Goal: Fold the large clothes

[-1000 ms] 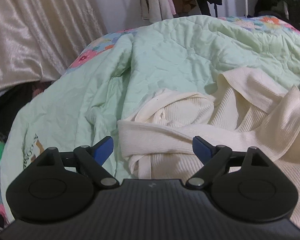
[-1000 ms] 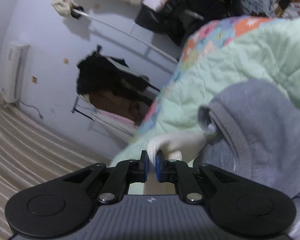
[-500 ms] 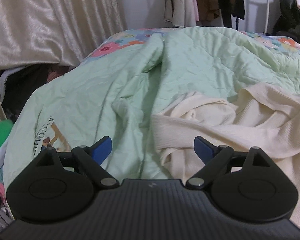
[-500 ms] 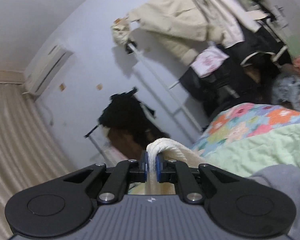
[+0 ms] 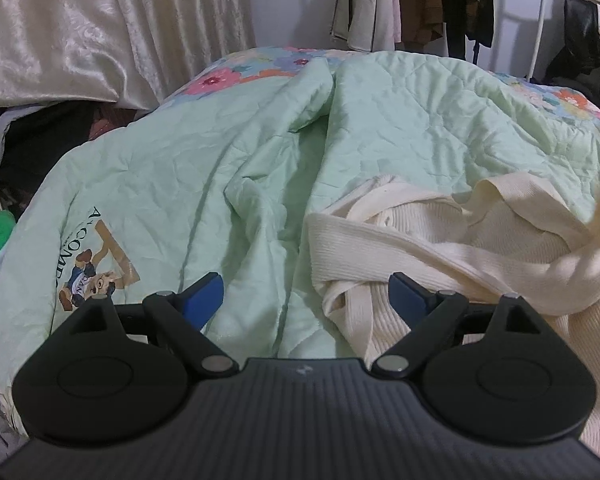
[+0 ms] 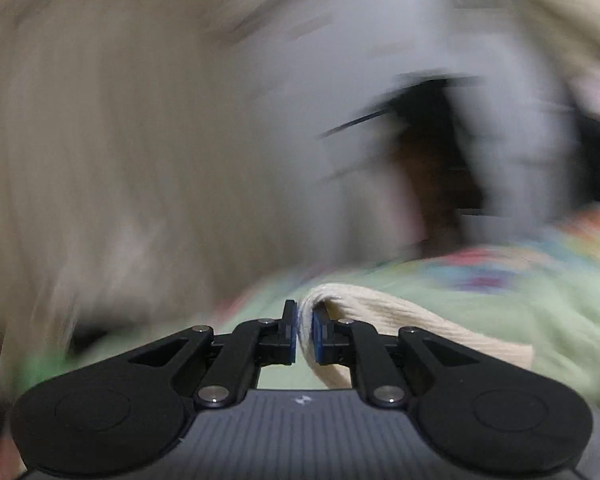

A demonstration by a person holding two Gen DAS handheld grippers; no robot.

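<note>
A big green quilt (image 5: 228, 168) is covering the bed. The cream sweater (image 5: 440, 240) is lying bunched at 3 o'clock, running off the edge. The left gripper (image 5: 306, 292) is hanging wide open, holding nothing. The right gripper (image 6: 304, 338) is pinching a sweater fold; behind it everything is blurry.

The left gripper (image 5: 306, 294) fills the lower part of its frame, and its two blue fingertips (image 5: 204, 292) stand wide apart with nothing between them. The right gripper (image 6: 305, 338) sits in the lower centre of its frame. Its jaws are nearly together and they pinch a fold of the cream garment (image 6: 380, 316). The background of the right view is strongly blurred.
</note>
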